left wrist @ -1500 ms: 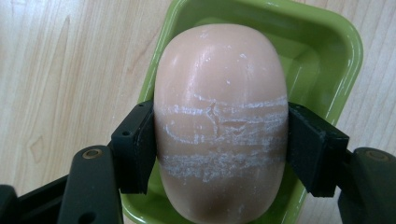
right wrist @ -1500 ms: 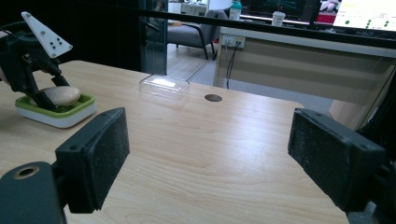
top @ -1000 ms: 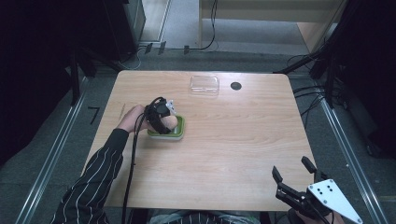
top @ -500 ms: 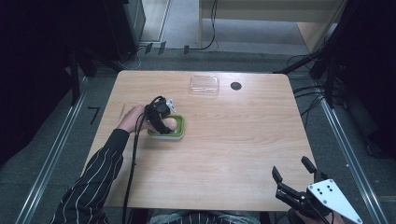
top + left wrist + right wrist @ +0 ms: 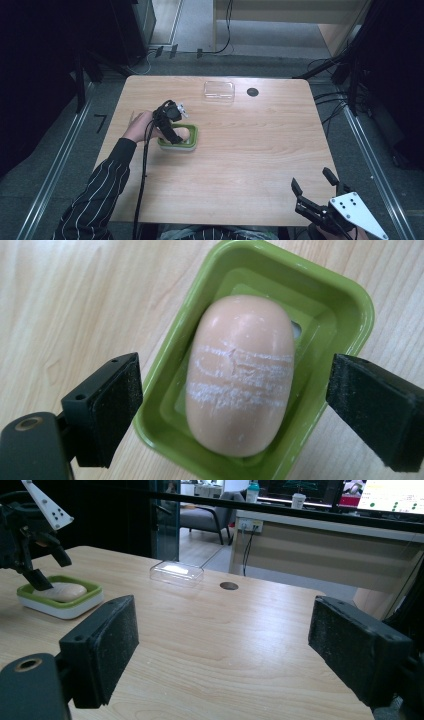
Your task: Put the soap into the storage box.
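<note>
High view: left gripper [image 5: 175,131] sits over the green soap dish [image 5: 192,142] on the left half of the wooden table [image 5: 250,150], pointing down at it. The person's left hand [image 5: 142,125] holds the gripper body, striped sleeve [image 5: 95,200] coming in from the bottom left, black cable [image 5: 141,185] trailing down along the arm. A peach soap bar [image 5: 181,134] lies in the dish, partly hidden by the gripper.

Left gripper view: soap bar [image 5: 240,375] rests lengthwise inside the dish [image 5: 350,310], with white scratch lines across its middle. The 2 black jaws stand on either side of the dish, spread wide apart, pads clear of the soap and not pressing on anything. Jaws have just been opening, with the soap between them but let go, lying in the dish. Left pad is over the dish's left rim, right pad is outside the right rim.

Right gripper [image 5: 315,187] is at the bottom right table edge in the high view, well apart from the dish, grey three-cornered plate [image 5: 357,212] on top. Right gripper view: its 2 jaws gape wide with nothing between them, looking level across the table. That view also has the dish [image 5: 60,605] with the soap [image 5: 60,591] far left under the left gripper [image 5: 37,577], a clear plastic lid [image 5: 176,573] farther back, and a dark round hole [image 5: 229,586] in the tabletop just beside the lid.

In the high view the clear lid [image 5: 219,91] lies near the far edge, the hole [image 5: 252,92] to its right.
</note>
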A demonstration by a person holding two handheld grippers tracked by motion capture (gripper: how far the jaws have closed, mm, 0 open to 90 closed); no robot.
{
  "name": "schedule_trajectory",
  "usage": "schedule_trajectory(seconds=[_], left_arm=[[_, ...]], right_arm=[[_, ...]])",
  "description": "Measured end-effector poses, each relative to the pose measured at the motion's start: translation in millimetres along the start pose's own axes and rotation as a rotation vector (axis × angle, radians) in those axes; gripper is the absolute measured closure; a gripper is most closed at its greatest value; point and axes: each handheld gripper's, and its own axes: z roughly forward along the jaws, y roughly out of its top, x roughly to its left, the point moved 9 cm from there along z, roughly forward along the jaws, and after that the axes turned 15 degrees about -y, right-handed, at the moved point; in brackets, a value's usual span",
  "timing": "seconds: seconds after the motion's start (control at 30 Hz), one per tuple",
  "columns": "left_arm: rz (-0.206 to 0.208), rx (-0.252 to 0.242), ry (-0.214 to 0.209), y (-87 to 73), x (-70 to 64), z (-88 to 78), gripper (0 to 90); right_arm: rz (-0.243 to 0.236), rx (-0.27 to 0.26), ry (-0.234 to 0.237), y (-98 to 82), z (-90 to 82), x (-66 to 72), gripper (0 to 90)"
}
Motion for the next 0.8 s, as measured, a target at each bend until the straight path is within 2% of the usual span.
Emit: schedule_trajectory(seconds=[0.23, 0.27, 0.43, 0.63, 0.8], left_arm=[[-0.081, 0.019, 0.002, -8.1, -8.9, -11.1, 6.8], [-0.092, 0.022, 0.013, -10.0, -10.5, -13.8, 6.5], [-0.152, 0.036, 0.012, -21.7, -21.5, -20.8, 5.1], [-0.186, 0.049, 0.002, -35.9, -35.4, -22.6, 4.4], [-0.195, 0.061, 0.001, -45.0, -47.1, -22.9, 3.5]], right_arm=[[0.002, -0.002, 0.002, 0.2, 0.4, -0.2, 13.2], [0.003, -0.002, 0.001, 0.2, 0.4, -0.1, 13.3], [0.002, -0.003, 0.003, 0.4, 0.5, 0.1, 13.3], [0.003, -0.005, 0.005, 0.5, 0.6, 0.0, 13.2], [0.003, -0.005, 0.005, 0.5, 0.8, 0.1, 13.2]])
